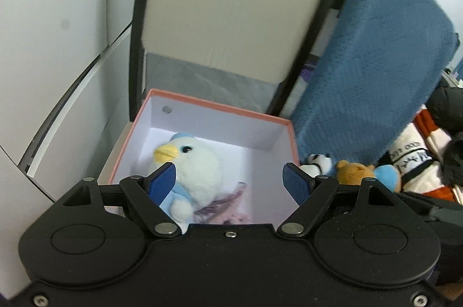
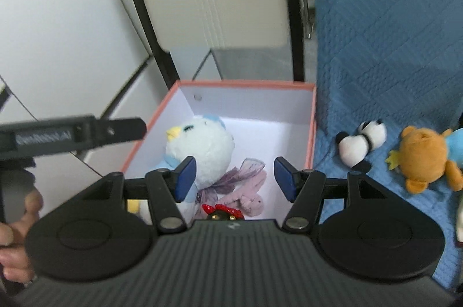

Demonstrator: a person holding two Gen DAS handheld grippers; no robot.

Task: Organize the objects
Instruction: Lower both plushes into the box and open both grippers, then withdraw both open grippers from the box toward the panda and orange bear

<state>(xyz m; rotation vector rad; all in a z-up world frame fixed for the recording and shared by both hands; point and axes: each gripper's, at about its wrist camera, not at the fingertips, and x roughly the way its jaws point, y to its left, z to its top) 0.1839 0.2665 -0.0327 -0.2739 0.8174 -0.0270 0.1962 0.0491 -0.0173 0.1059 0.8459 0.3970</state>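
Note:
An orange-rimmed white box (image 1: 220, 107) (image 2: 311, 133) holds a white and blue bird plush (image 1: 196, 165) (image 2: 202, 148) and a pink winged plush (image 1: 228, 203) (image 2: 249, 188). A red and black toy (image 2: 221, 211) shows at the box's near edge. My left gripper (image 1: 230, 182) is open and empty above the box. My right gripper (image 2: 234, 177) is open and empty above the box too. A panda plush (image 2: 361, 143) (image 1: 318, 162) and an orange bear plush (image 2: 422, 156) (image 1: 356, 172) lie on the blue blanket (image 2: 390, 46) right of the box.
A white cabinet (image 1: 58, 32) stands left of the box. A beige panel in a black frame (image 1: 231, 3) stands behind it. More plush toys and dark fabric (image 1: 419, 162) lie at the far right. The left gripper's body (image 2: 72, 133) shows at the left of the right wrist view.

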